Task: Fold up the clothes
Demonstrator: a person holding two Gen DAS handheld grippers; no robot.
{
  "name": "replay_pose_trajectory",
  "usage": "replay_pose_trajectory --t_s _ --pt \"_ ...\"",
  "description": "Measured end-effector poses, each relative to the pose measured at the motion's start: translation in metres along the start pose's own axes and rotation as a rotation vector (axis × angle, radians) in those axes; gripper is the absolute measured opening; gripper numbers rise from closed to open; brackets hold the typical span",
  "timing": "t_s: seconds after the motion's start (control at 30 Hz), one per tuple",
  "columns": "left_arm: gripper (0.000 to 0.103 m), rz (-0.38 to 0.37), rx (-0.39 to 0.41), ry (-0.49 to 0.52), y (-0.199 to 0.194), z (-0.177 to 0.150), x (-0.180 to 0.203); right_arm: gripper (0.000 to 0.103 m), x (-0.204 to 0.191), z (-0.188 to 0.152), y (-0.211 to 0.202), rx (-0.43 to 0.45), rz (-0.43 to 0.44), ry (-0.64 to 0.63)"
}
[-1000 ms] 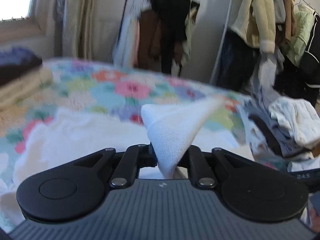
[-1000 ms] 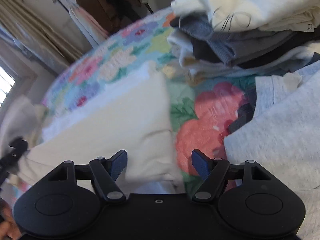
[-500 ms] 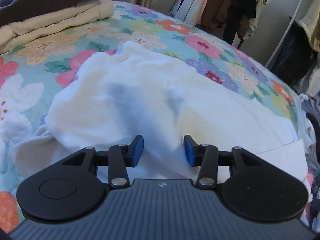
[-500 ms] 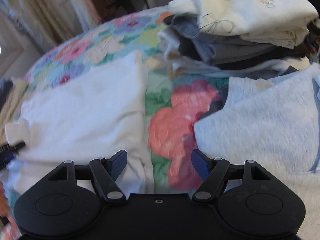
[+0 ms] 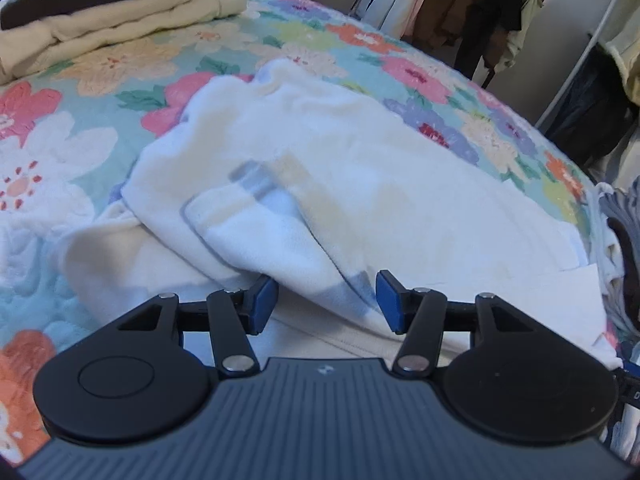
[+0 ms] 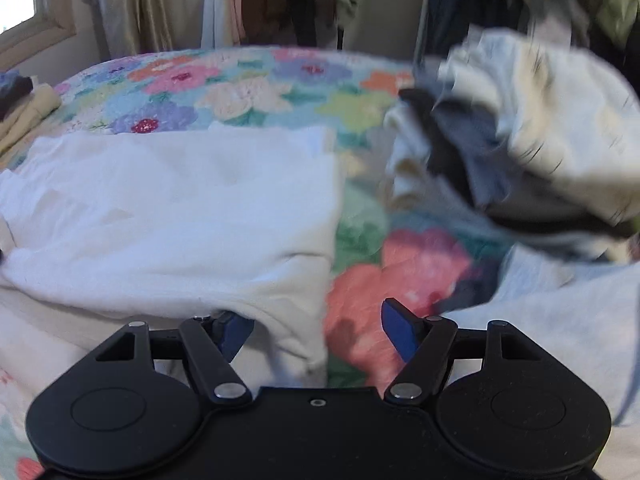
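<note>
A white fleece garment (image 5: 360,168) lies partly folded on the flowered bedspread (image 5: 80,92). Its sleeve with a ribbed cuff (image 5: 256,216) lies folded across the body. My left gripper (image 5: 326,300) is open, with its blue pads on either side of the sleeve's near end, gripping nothing. In the right wrist view the same garment (image 6: 180,208) lies at the left, its folded right edge running down to my right gripper (image 6: 316,330). That gripper is open, and the cloth's near corner hangs between the jaws and covers the left pad.
Folded cream and dark clothes (image 5: 112,12) are stacked at the bed's far left. A heap of unfolded clothes (image 6: 520,132) sits at the right, with a light grey garment (image 6: 560,320) spread in front of it. Clothes racks stand behind the bed.
My left gripper has let go of the white sleeve, opened and dropped low over the garment. The sleeve now lies folded across the body. My right gripper has swung to level, staying open.
</note>
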State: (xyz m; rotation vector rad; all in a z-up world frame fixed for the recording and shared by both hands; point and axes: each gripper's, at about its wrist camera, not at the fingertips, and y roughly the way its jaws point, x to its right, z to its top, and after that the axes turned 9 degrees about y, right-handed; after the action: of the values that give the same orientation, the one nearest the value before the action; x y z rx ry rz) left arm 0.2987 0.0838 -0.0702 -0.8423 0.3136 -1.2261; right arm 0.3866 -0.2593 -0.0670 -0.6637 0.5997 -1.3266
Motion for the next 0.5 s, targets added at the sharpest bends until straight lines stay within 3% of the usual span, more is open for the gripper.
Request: replay_pose_trajectory --t_s 0.1,0.2,0.33,0.5 --pt "0.053 0.008 -0.008 -0.005 -0.006 0.001 -0.009 0.07 0.002 -0.007 0.0 -0.013 -0.143 -0.072" --pt "0.053 0.036 -0.019 -0.021 -0.01 0.001 -0.021 0.064 0.015 -0.008 -0.001 -0.041 -0.148 -0.023" --pt "0.053 0.019 -0.029 -0.078 -0.011 -0.002 -0.04 0.063 0.016 -0.007 -0.005 -0.041 -0.145 -0.021" --pt "0.052 -0.015 -0.045 -0.061 -0.019 -0.001 -0.046 0.067 0.01 -0.007 -0.052 0.088 -0.066 0.01"
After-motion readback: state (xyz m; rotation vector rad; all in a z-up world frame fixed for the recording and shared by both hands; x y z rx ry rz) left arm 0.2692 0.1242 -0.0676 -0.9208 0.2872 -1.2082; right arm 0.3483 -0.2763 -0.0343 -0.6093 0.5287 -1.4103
